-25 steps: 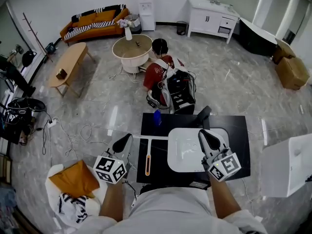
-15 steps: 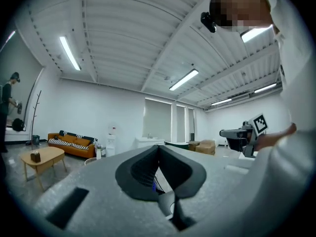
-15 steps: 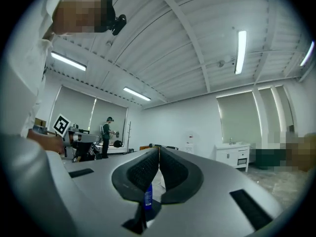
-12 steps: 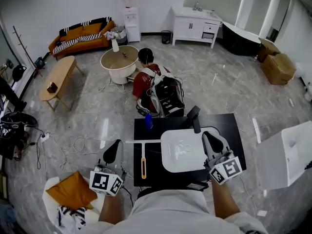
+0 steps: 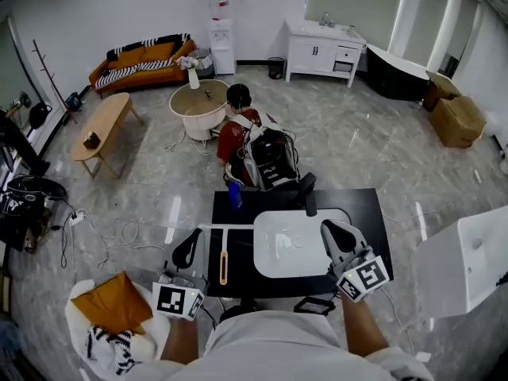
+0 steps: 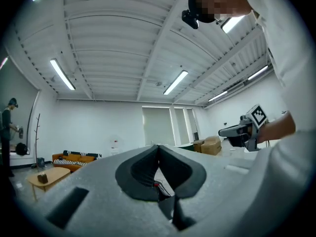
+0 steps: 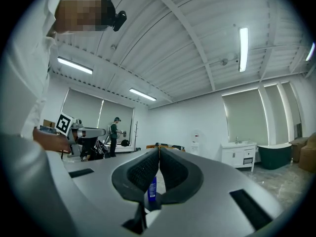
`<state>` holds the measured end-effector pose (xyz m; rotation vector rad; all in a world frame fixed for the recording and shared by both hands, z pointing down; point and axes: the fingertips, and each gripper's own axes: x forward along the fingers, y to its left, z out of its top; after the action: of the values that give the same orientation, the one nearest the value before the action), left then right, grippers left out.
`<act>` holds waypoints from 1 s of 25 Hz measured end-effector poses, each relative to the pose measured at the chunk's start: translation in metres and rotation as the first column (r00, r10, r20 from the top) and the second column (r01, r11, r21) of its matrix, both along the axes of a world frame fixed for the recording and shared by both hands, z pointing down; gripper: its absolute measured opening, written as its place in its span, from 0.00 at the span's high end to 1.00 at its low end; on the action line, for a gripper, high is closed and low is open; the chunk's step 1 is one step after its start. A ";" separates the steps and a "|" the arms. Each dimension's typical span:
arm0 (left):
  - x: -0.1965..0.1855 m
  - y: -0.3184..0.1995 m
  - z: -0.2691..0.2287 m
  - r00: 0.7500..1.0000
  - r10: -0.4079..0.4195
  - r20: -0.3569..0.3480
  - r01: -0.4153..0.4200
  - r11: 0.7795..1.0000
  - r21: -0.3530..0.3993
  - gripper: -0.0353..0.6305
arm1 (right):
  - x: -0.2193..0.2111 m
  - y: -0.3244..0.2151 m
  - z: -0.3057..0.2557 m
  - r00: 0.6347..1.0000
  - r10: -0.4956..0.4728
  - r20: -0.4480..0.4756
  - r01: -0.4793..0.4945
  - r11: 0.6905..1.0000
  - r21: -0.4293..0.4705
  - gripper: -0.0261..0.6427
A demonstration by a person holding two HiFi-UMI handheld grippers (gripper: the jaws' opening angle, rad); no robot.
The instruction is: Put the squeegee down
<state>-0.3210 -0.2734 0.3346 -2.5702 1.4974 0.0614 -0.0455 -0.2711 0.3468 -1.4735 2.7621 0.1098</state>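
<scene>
The squeegee (image 5: 223, 262), white with an orange strip on its handle, lies flat on the left part of the black table (image 5: 373, 213), blade end away from me. My left gripper (image 5: 188, 247) hovers just left of the table's edge, beside the squeegee and apart from it, shut and empty. In its own view the left gripper (image 6: 158, 149) shows its jaws meeting with nothing between them. My right gripper (image 5: 332, 235) is over the right rim of the white basin (image 5: 290, 248), also shut on nothing. The right gripper (image 7: 159, 153) points towards a blue bottle (image 7: 152, 187).
The blue bottle (image 5: 233, 195) stands at the table's far left corner. A person (image 5: 242, 125) sits on the floor beyond the table beside a black backpack (image 5: 274, 161). A white box (image 5: 464, 260) is at the right, and an orange cushion (image 5: 113, 300) lies at the lower left.
My left gripper has drawn back towards my body, away from the squeegee's blade end. The squeegee stays flat on the table. The right gripper keeps its place by the basin.
</scene>
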 end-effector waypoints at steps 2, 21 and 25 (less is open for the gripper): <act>0.014 0.016 -0.002 1.000 -0.001 0.004 0.001 1.000 0.000 0.92 | 0.013 0.017 0.001 1.000 -0.014 -0.003 0.014 1.000 -0.009 0.94; 0.119 0.157 0.091 0.992 0.032 -0.126 -0.070 0.948 -0.312 0.92 | 0.085 0.151 0.079 0.981 -0.175 0.085 0.187 0.967 -0.172 0.94; 0.133 0.170 0.095 0.990 0.053 -0.130 -0.095 0.936 -0.338 0.92 | 0.095 0.165 0.086 0.979 -0.178 0.102 0.195 0.960 -0.202 0.94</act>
<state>-0.1884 -0.1032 0.4293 -2.9462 1.5733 -0.0438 0.0493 -0.1060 0.4333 -1.2109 2.9005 -0.2487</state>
